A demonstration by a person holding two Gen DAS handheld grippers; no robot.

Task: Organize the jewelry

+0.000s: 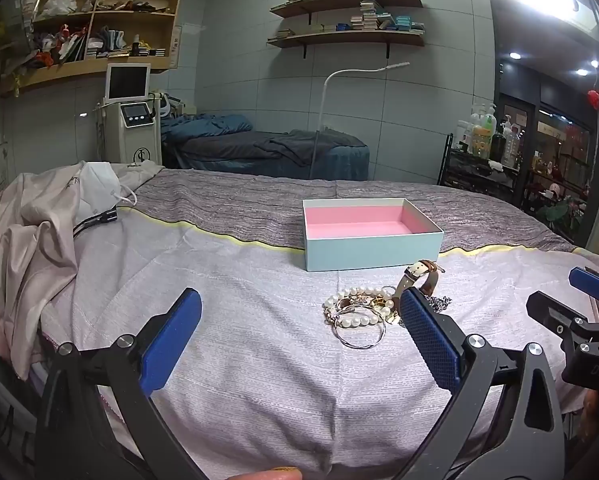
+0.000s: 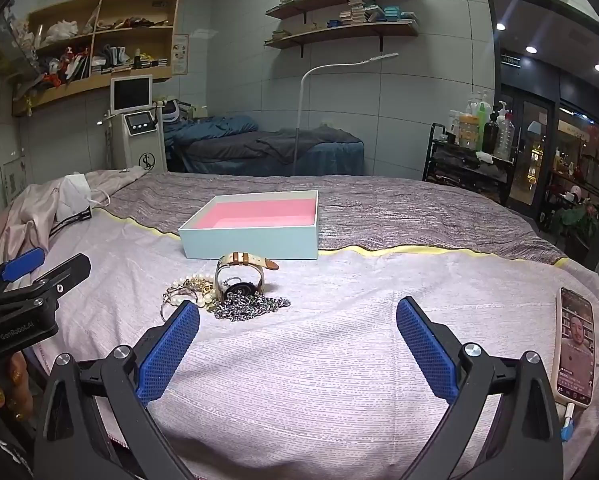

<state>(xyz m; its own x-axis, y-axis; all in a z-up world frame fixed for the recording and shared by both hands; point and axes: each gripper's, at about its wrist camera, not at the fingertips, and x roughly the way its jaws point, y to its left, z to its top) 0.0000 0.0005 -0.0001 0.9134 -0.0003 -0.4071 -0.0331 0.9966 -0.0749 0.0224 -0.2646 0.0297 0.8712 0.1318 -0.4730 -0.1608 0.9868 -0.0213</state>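
Left wrist view, left to right: left gripper (image 1: 299, 316) spread wide above pale bedspread (image 1: 239, 360); pearl bracelet (image 1: 355, 300) and silver bangle (image 1: 361, 334) heaped just before blue box (image 1: 373, 254) with pink lining; watch (image 1: 419, 276) upright beside heap; right gripper (image 1: 579, 300) at far edge, lettered "DAS". Right wrist view: "GenRobot.AI" legible on left gripper (image 2: 31, 276); chain (image 2: 251, 304) beneath watch; right gripper (image 2: 297, 334) spread wide, holding nothing; phone (image 2: 575, 344) lying lit.
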